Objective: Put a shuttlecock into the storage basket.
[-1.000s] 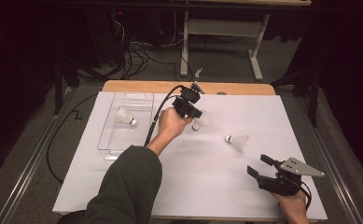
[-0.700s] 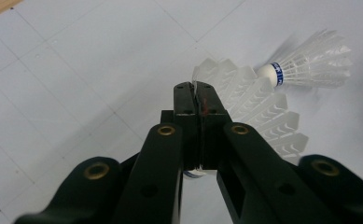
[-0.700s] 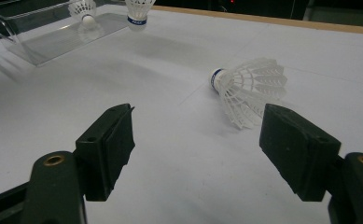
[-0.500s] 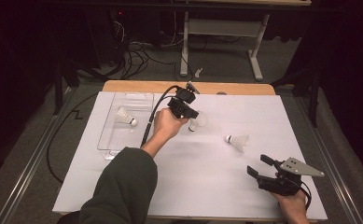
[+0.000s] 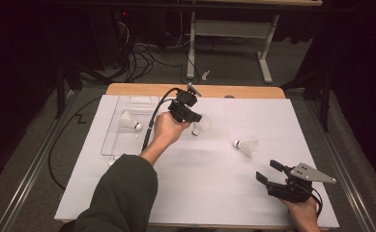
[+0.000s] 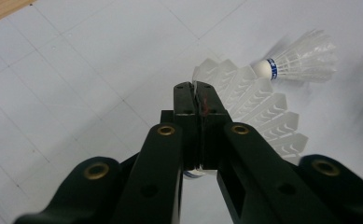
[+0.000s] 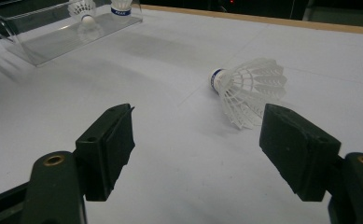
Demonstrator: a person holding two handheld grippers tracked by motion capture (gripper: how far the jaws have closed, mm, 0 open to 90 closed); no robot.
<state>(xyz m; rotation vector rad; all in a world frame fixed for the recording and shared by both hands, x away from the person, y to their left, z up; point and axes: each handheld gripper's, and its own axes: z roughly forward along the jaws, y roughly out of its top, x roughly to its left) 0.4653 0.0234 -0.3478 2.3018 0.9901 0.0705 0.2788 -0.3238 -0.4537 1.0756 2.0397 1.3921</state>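
Above the desk (image 5: 214,188) beside the clear tray (image 5: 109,145), the left gripper (image 6: 197,95) pinches a shuttlecock (image 6: 258,112) by thin feathers, which may slip; right gripper (image 7: 198,140) waits wide

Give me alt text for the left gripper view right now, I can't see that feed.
The left gripper has its black jaws shut on the feather skirt of a white shuttlecock, seen from just behind the jaws above a white gridded table sheet. A second shuttlecock with a blue band lies on the sheet beyond it, slightly blurred.
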